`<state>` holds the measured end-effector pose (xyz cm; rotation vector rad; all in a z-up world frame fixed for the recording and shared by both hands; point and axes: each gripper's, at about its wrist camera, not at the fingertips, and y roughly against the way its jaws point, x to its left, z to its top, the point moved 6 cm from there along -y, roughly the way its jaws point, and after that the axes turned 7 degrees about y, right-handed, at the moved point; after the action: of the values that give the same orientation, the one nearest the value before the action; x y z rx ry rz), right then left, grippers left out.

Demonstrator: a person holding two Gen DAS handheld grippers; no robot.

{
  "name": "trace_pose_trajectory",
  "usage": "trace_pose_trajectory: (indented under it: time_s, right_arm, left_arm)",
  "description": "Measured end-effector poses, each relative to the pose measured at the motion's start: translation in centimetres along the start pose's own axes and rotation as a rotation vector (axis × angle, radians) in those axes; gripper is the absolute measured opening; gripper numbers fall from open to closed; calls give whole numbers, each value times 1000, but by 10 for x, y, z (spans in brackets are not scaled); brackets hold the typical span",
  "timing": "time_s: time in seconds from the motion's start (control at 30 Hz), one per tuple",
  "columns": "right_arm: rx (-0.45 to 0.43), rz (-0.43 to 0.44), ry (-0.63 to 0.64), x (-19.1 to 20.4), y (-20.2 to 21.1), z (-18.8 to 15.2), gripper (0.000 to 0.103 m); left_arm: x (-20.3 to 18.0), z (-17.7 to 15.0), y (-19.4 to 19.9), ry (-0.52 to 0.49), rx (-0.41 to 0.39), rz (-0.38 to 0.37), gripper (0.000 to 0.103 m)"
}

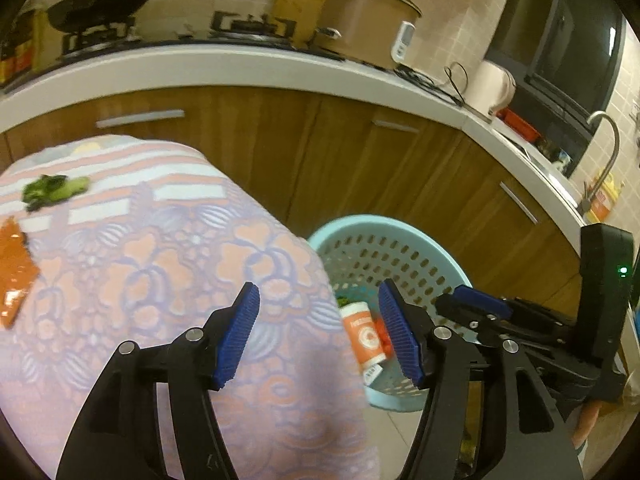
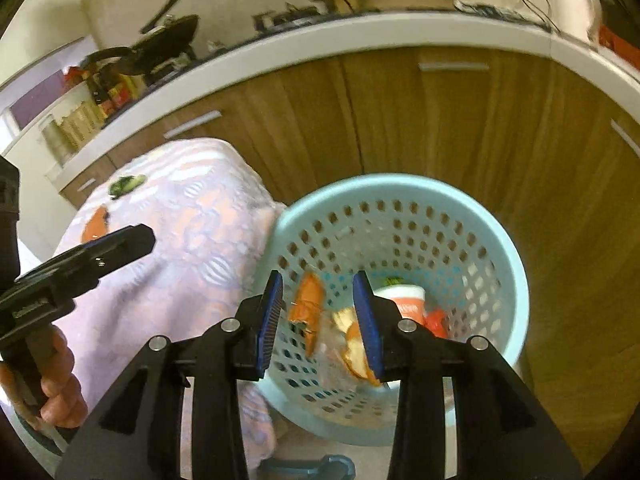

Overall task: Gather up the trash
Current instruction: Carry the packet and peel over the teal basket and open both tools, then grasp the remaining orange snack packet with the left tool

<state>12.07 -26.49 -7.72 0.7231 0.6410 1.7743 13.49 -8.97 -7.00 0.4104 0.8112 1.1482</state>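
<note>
A light blue perforated basket [image 2: 500, 248] stands on the floor beside a table with a pink lace cloth [image 2: 192, 232]. Inside it lie an orange wrapper [image 2: 310, 304], peel pieces [image 2: 352, 344] and an orange-and-white cup [image 2: 408, 300]. My right gripper [image 2: 318, 324] is open and empty, above the basket's mouth. My left gripper [image 1: 320, 332] is open and empty over the table's edge; the basket [image 1: 400, 256] and the cup [image 1: 364, 336] show beyond it. On the cloth [image 1: 160, 264] lie a green scrap [image 1: 52, 190] and an orange wrapper [image 1: 14, 268].
Wooden cabinets [image 1: 320, 140] under a white counter [image 1: 240, 64] stand right behind the basket. The counter holds a stove, a pan, a rice cooker [image 1: 368, 20] and a kettle [image 1: 494, 88]. A sink tap [image 1: 608, 152] is at the right. The other gripper [image 1: 520, 320] reaches in from the right.
</note>
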Motion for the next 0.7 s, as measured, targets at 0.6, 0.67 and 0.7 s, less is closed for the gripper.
trace_pose_trajectory:
  time_s: [0.6, 0.67, 0.7]
  right_arm:
    - [-77, 182, 175, 154, -25, 81, 33]
    - [-67, 195, 208, 176, -34, 91, 33]
    - [-61, 200, 222, 184, -39, 93, 33]
  left_arm:
    - [166, 37, 118, 286, -250, 293, 68]
    - [191, 38, 121, 328, -245, 327, 68]
    - [207, 36, 122, 364, -234, 346, 68]
